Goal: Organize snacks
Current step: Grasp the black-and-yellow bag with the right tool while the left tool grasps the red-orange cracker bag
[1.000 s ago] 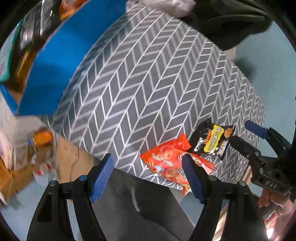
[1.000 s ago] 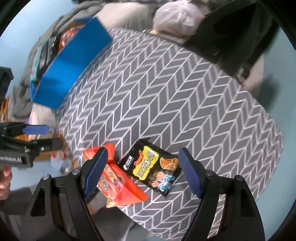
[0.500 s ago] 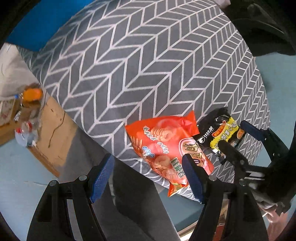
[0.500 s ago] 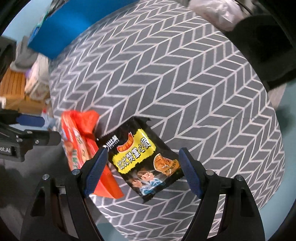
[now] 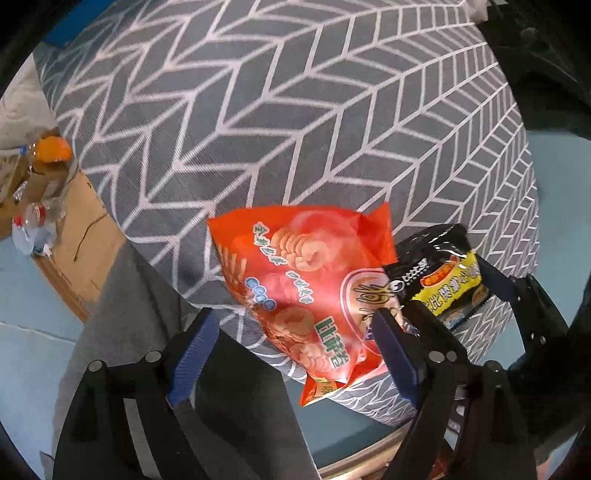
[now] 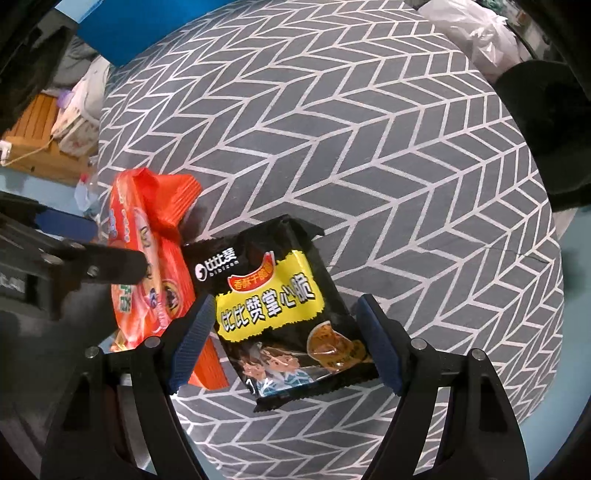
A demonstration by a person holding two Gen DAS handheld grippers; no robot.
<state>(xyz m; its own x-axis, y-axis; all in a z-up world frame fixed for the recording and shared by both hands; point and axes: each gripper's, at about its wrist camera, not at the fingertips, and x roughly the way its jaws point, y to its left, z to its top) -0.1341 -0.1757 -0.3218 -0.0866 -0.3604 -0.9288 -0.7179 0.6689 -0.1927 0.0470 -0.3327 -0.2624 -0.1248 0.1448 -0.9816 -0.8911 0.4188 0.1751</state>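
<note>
Lying at the near edge of a round table (image 5: 295,110) covered in grey herringbone cloth, an orange-red snack bag (image 5: 306,291) sits between the spread fingers of the left gripper (image 5: 295,354), its lower corner hanging past the table rim. The jaws stand wide apart, and the right-hand blue pad (image 5: 393,354) is at the bag's edge; whether it touches cannot be told. Just right of that bag, overlapped by it along one side, is a black and yellow snack packet (image 5: 439,273).

In the right wrist view the same black and yellow snack packet (image 6: 280,306) lies flat directly ahead of the right gripper (image 6: 284,343), framed by both blue pads, with the jaws released and neither pad clearly pressing on it. The orange-red snack bag (image 6: 147,258) lies to this gripper's left, its crimped end raised, and a black finger (image 6: 110,264) of the left gripper reaches across it. Far ahead and to the left, a blue box (image 6: 129,26) stands at the table's far edge.
</note>
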